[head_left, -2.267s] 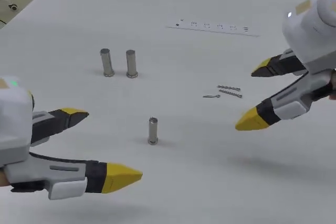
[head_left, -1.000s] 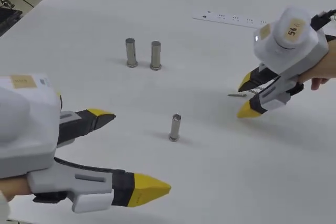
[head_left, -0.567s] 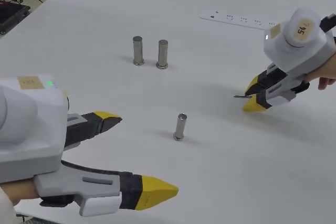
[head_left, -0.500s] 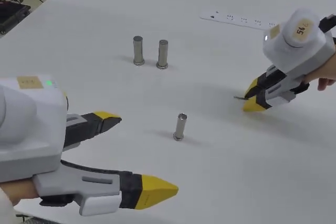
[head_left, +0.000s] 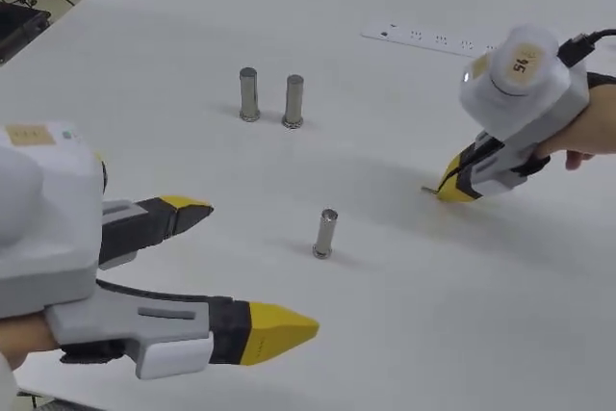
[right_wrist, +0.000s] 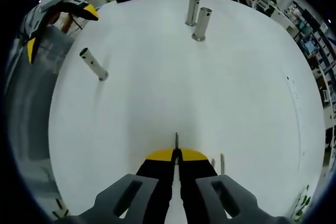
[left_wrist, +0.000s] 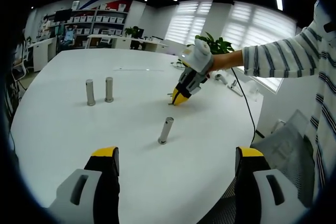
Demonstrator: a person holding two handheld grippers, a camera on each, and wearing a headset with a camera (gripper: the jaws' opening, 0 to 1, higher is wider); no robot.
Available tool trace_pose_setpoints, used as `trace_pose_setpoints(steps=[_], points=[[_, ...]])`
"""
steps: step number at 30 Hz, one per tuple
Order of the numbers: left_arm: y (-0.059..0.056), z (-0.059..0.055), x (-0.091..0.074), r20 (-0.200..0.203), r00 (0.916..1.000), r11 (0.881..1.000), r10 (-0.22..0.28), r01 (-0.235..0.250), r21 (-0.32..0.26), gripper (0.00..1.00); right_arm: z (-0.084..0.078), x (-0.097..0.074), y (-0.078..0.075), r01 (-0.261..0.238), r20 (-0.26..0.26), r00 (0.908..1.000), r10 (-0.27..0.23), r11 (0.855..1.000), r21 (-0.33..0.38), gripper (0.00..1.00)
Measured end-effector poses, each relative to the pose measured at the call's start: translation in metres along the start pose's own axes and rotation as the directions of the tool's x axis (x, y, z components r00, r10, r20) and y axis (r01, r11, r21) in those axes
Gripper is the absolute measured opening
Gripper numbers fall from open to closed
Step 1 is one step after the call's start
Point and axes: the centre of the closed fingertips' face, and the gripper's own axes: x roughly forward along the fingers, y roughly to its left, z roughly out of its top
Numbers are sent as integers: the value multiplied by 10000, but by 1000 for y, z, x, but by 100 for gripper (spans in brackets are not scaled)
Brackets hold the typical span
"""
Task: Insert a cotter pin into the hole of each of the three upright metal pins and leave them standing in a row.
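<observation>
Two upright metal pins (head_left: 248, 93) (head_left: 294, 101) stand side by side at the back, and a third metal pin (head_left: 325, 233) stands alone nearer me. My right gripper (head_left: 449, 190) rests low on the white table, shut on a cotter pin (right_wrist: 176, 141) whose thin end pokes out past the yellow tips. Two more cotter pins (right_wrist: 222, 163) lie just beside those tips. My left gripper (head_left: 236, 271) hovers open at the near left, nothing between its jaws. In the left gripper view the lone pin (left_wrist: 166, 130) stands ahead and the right gripper (left_wrist: 181, 97) beyond it.
A white power strip (head_left: 433, 40) lies at the table's far right. The table edge (head_left: 58, 16) runs along the far left, with cables beyond it. A striped sleeve (left_wrist: 283, 56) reaches in from the right in the left gripper view.
My right gripper came down to the cotter pins and its jaws went from open to shut on one. The left gripper stayed open. The head camera shifted.
</observation>
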Motion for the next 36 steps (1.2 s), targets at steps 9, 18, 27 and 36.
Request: trace_pose_setpoints(steps=[9, 18, 27, 36], points=[[-1, 0, -5, 150, 9999, 9998, -29, 32, -199, 92, -2, -2, 1, 499, -106, 9987, -502, 9983, -289, 3], [-2, 0, -8, 138, 9999, 9998, -23, 26, -212, 91, 1, -8, 2, 1091, 81, 9940, -1088, 9913, -737, 2], [-5, 6, -8, 116, 9997, 9993, -230, 233, -276, 84, 10, -24, 6, 1378, 596, 9893, -1329, 9866, -876, 2], [-3, 10, -3, 118, 9999, 10000, -53, 54, -46, 77, 23, -49, 33, 1920, 1600, 9708, -1785, 9787, -730, 2]])
